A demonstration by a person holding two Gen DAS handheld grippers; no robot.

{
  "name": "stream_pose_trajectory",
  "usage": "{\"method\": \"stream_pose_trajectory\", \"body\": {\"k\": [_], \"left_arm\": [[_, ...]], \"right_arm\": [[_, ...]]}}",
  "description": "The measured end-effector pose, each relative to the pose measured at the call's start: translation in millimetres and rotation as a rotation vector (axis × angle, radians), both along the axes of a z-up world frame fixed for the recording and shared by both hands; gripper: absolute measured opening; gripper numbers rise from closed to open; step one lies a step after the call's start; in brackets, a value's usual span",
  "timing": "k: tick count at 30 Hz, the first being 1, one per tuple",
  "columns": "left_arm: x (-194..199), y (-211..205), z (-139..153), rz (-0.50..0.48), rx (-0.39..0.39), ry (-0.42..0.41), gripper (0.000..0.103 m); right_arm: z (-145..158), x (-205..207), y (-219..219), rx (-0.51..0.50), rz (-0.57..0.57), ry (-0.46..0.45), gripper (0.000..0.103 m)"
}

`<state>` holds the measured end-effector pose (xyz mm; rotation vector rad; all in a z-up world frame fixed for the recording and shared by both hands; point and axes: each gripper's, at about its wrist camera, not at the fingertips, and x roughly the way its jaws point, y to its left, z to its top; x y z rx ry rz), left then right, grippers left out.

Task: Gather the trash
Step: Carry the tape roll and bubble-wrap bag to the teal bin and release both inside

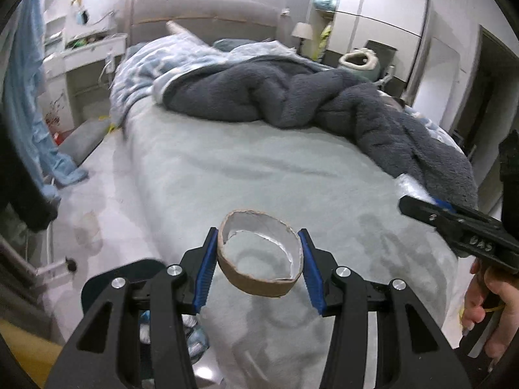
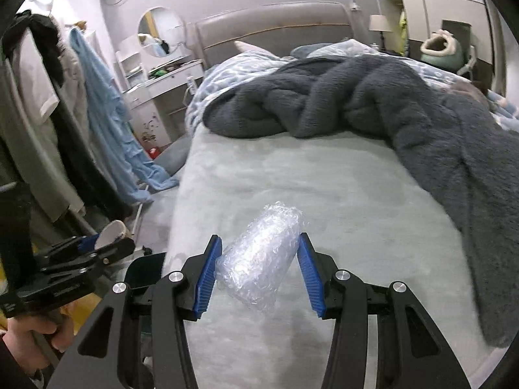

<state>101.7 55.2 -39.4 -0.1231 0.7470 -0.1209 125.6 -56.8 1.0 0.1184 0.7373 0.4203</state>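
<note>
My left gripper (image 1: 259,256) is shut on a brown cardboard tape ring (image 1: 259,278) with a white torn inner lining, held above the bed's near edge. My right gripper (image 2: 259,259) is shut on a clear roll of bubble wrap (image 2: 259,259), held over the pale grey bedsheet (image 2: 324,178). The right gripper also shows at the right edge of the left wrist view (image 1: 454,223), with bubble wrap (image 1: 412,184) showing beyond it. The left gripper shows at the left edge of the right wrist view (image 2: 90,249).
A rumpled dark grey blanket (image 1: 292,97) and a blue patterned duvet (image 1: 155,61) lie across the far half of the bed. A white dressing table (image 1: 84,48) stands at the back left, a wardrobe (image 1: 382,16) at the back right. Clothes (image 2: 107,107) hang at the left.
</note>
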Motion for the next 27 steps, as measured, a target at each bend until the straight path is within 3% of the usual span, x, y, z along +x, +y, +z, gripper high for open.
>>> {"method": "stream_pose_trajectory", "body": {"k": [17,27], "left_arm": [[-3,107,-60,0.175,-0.038,0.189,0.052],[-14,152,-108,0.208,-0.073,0.34,0.052]], "right_arm": [[-9,16,119,-0.031,0.202,0.002,0.049],[-21,14,193,-0.029,0.332,0.032,0.049]]}}
